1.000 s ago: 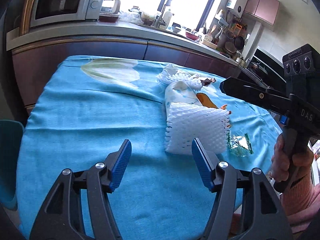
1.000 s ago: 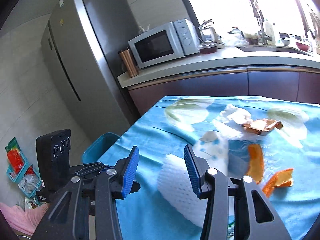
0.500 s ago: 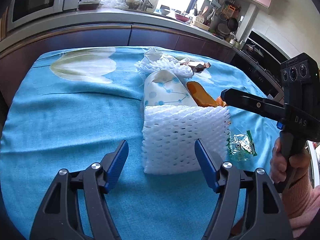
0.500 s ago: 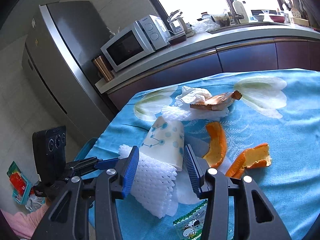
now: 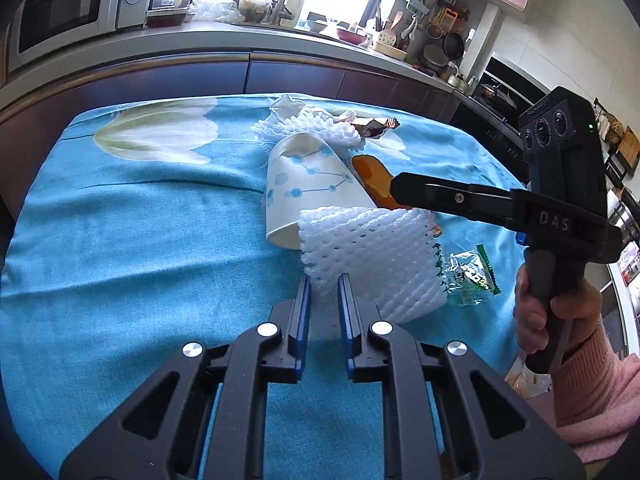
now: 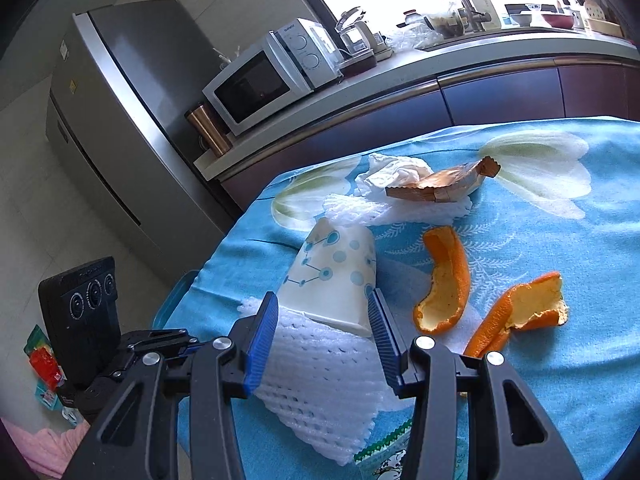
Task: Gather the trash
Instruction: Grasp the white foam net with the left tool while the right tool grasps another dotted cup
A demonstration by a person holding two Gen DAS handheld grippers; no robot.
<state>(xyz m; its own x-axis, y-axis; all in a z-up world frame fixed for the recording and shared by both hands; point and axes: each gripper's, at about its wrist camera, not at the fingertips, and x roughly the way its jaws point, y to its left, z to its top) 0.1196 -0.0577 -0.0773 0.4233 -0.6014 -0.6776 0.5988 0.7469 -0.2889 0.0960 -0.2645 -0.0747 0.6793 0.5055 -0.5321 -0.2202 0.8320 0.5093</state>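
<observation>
Left wrist view shows your left claw (image 5: 323, 294) pinched together on the near corner of the white foam net (image 5: 372, 258), which lies on the blue-clothed table (image 5: 132, 248). A paper cup (image 5: 308, 192) printed with blue dots lies on its side just behind the net, its rim touching the foam. To the right of the net sits a clear green-edged wrapper (image 5: 466, 276), and your right claw (image 6: 323, 342) reaches in from the right above the cup and net.

From the right wrist view, your right claw stands apart, its blue pads (image 6: 262, 344) on either side of the cup's rim end, where cup and net overlap; you cannot tell whether they touch it. Two orange peels (image 6: 448, 280) lie to the right of the cup. Farther back, a second foam net (image 6: 384, 210), a crumpled tissue (image 6: 394, 172) and a brown wrapper (image 6: 444, 186) are heaped together.
</observation>
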